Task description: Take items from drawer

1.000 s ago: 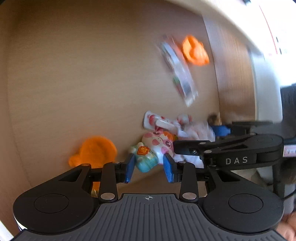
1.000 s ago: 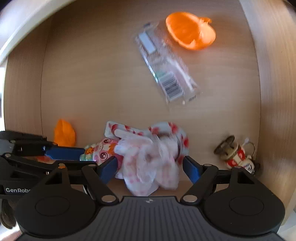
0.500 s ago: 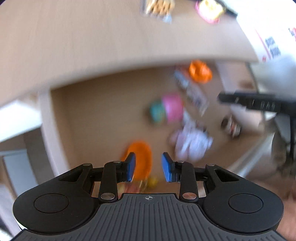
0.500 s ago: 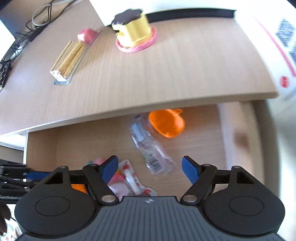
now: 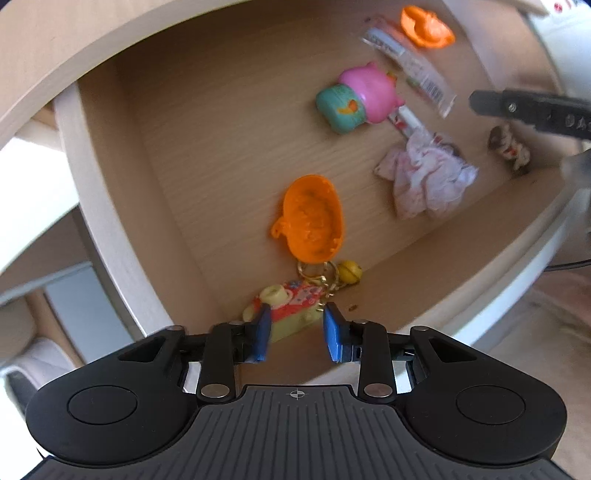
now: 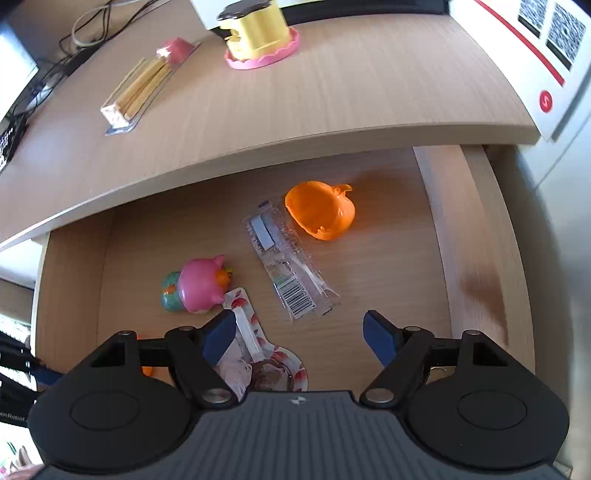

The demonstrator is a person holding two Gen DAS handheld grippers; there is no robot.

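Left wrist view: we're looking down into the open drawer [image 5: 110, 206]. The left tongs [image 5: 295, 334] are closing with nothing pinched; a keychain toy [image 5: 291, 308] lies on the drawer floor below the blue tips. Just beyond it sits an orange shell [image 5: 314, 218], then a pink and teal toy [image 5: 356, 98], a crumpled pink cloth [image 5: 424, 181] to the right, a clear packet [image 5: 410, 72] and a second orange shell [image 5: 426, 26] at the far end. A small brown trinket [image 5: 508, 147] lies by the right wall.

Right wrist view: the right tongs [image 6: 299, 338] stand spread wide and empty above the drawer floor. The floral pouch [image 6: 255, 350] lies under the left tip, with the barcode packet [image 6: 291, 266] beyond. On the surface [image 6: 369, 92] above stand a yellow holder [image 6: 255, 29] and a chopstick pack [image 6: 144, 88].
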